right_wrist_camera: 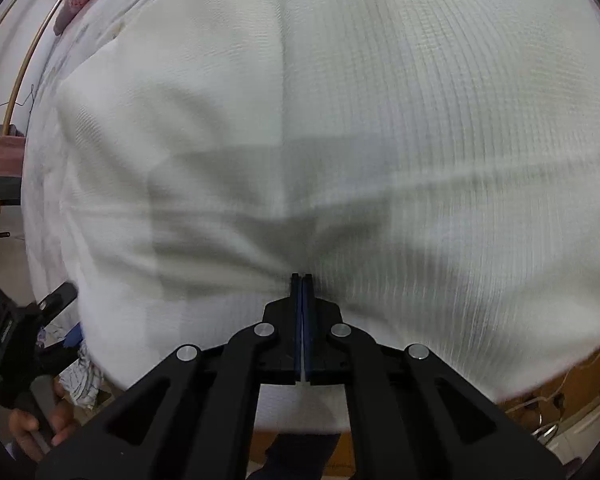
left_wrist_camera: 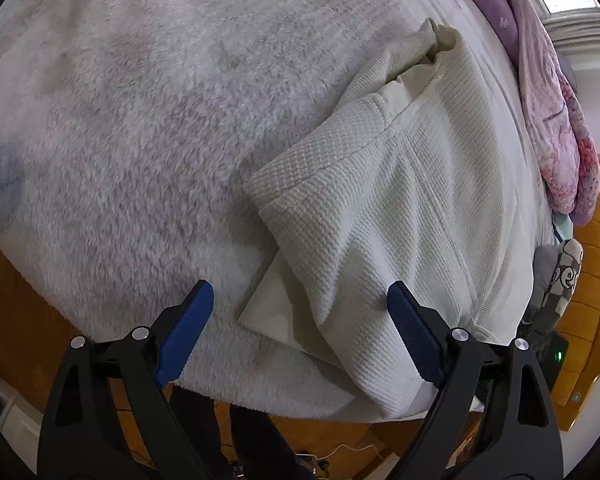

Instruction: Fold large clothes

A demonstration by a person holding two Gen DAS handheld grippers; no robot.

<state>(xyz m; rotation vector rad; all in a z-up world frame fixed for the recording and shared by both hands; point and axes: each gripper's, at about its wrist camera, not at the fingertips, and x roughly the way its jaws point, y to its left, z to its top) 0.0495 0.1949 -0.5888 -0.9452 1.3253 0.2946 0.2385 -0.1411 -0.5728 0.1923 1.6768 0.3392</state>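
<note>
A fluffy pale bed (left_wrist_camera: 140, 120) holds the white garment (left_wrist_camera: 400, 200), seen whole with pink bedding (left_wrist_camera: 556, 132) past it only from the left wrist, where the left gripper (left_wrist_camera: 300, 300) fingers gape empty, while the right gripper (right_wrist_camera: 301, 278) fingers pinch the garment's near edge.

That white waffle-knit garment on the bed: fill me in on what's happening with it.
A person is folding the white waffle-knit garment on a bed covered by a fluffy grey blanket, using a handheld gripper in each hand. The right gripper is shut, its tips against the cloth; whether fabric is pinched is unclear. The left gripper hangs wide open above the garment's near folded corner, holding nothing. One sleeve already lies folded across the body.
</note>
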